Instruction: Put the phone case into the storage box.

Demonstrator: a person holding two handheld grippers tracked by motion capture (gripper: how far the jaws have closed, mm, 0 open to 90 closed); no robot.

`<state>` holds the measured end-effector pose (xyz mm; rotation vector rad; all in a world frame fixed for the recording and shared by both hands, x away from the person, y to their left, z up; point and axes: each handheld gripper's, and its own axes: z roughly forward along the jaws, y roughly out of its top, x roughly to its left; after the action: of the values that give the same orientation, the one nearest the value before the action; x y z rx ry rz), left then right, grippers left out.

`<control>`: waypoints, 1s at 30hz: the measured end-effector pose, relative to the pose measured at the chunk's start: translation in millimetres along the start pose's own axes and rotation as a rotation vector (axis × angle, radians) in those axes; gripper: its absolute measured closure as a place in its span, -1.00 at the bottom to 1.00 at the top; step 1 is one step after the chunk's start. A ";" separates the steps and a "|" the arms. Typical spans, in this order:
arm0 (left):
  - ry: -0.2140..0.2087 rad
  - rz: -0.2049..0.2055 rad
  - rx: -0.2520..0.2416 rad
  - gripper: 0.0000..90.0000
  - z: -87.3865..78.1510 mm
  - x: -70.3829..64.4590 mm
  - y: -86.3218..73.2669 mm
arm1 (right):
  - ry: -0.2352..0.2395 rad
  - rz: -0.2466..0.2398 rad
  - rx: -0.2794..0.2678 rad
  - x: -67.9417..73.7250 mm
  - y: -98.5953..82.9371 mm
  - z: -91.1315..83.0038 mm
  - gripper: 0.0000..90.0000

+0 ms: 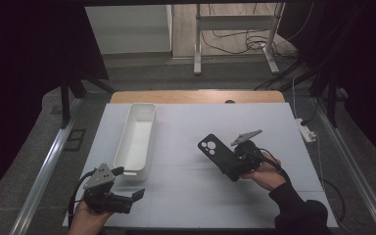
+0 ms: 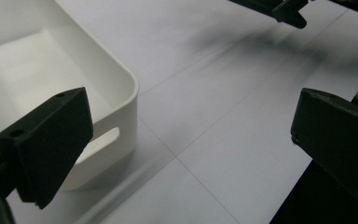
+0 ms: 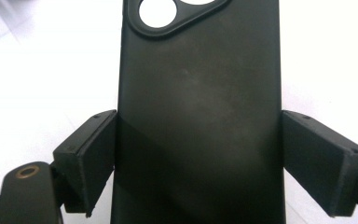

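A black phone case with round camera cut-outs is held tilted above the white mat, right of centre. My right gripper is shut on its lower end. In the right gripper view both jaws press the long edges of the phone case, and the right gripper holds it upright in front of the camera. My left gripper is open near the front left of the mat, just beside the near end of a white bin. In the left gripper view, the left gripper has its jaws wide apart and holds nothing.
The long white bin is empty and has a handle slot in its near end. The white mat covers the table; bare wood shows at the far edge. A white power strip lies off the mat's right side. Part of the right gripper shows far off.
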<state>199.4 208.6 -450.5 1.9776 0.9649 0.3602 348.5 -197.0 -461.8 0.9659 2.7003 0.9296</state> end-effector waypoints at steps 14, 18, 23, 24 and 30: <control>-0.047 0.047 -0.008 -1.00 13.8 1.7 13.5 | 0.019 -0.018 -0.039 9.4 -11.9 -18.1 -0.68; -0.061 0.052 -0.011 -1.00 18.0 2.5 17.5 | 0.023 -0.017 -0.056 11.3 -15.3 -24.5 -0.68; -0.077 0.068 -0.017 -1.00 24.1 1.8 23.0 | 0.026 -0.019 -0.075 14.1 -20.4 -32.6 -0.68; -0.078 0.070 -0.016 -1.00 25.0 1.8 23.8 | 0.029 -0.020 -0.080 14.6 -21.4 -34.2 -0.68; -0.092 0.085 -0.015 -1.00 32.8 0.7 29.5 | 0.036 -0.028 -0.097 18.1 -27.3 -42.0 -0.68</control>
<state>233.1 180.8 -445.2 2.0075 0.8195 0.3194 306.6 -223.9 -442.8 0.8986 2.6623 1.0709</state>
